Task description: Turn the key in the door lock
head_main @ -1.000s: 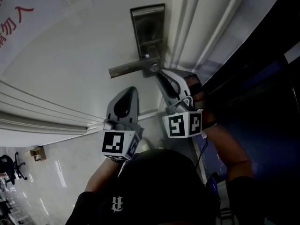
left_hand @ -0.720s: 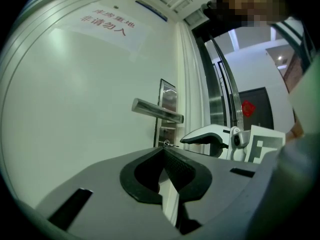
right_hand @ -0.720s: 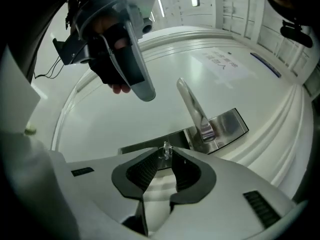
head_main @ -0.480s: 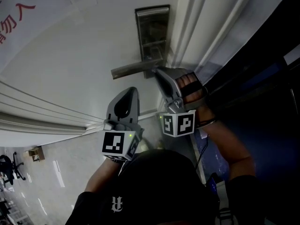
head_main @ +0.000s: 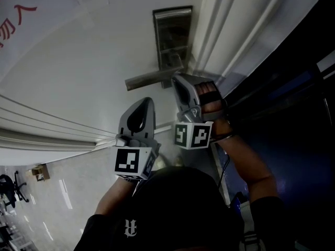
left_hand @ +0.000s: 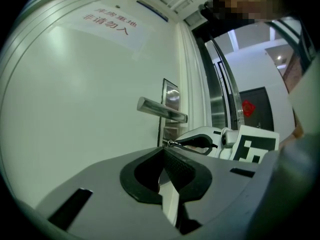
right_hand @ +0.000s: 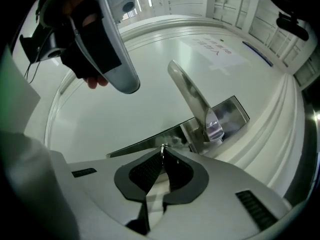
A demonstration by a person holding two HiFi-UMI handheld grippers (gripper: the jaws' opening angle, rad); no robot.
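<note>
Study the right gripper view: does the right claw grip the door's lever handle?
No: the right claw is shut on the key at its tips, while the lever handle stands free above it.

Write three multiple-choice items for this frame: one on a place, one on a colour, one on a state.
1. Where is the tip of the right gripper, shut on the key?
A. at the lock plate by the lever handle
B. on the floor
C. against a window
2. What colour is the lettering on the sign?
A. blue
B. red
C. green
3. How do the left gripper's jaws stand?
A. wide apart
B. clamped on the handle
C. together, holding nothing
Answers: 1 A, the left gripper view shows the tip at the plate under the handle; 2 B, the characters are red; 3 C, the jaws meet with nothing between.
</note>
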